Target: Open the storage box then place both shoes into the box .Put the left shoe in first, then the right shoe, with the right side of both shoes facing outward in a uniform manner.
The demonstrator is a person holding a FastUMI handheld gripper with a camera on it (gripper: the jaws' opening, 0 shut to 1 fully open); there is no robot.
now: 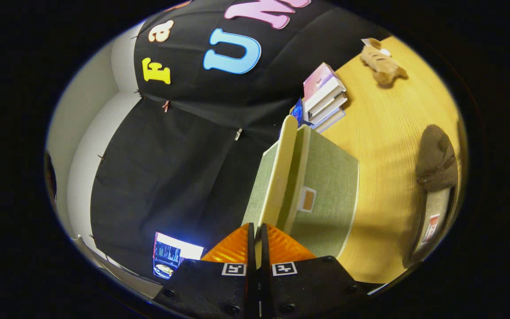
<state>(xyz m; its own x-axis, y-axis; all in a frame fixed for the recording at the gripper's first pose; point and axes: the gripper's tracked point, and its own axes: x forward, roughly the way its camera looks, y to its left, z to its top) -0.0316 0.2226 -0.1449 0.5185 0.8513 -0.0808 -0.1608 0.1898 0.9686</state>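
The claw (257, 241) is clamped on the lid (281, 173) edge, raised off the green box (326, 195) on the tabletop (388, 133). A thin grip could slip and drop it shut; a shoe (436, 164) waits nearby.

booth backdrop and tabletop

black cloth wall (171, 177) pinned with small clips, a pale wall (86, 133) to its left; yellow wood-grain table (392, 146) on the right; stacked books (326, 99) and a plush toy (381, 60) far; a lit screen (173, 254) near.
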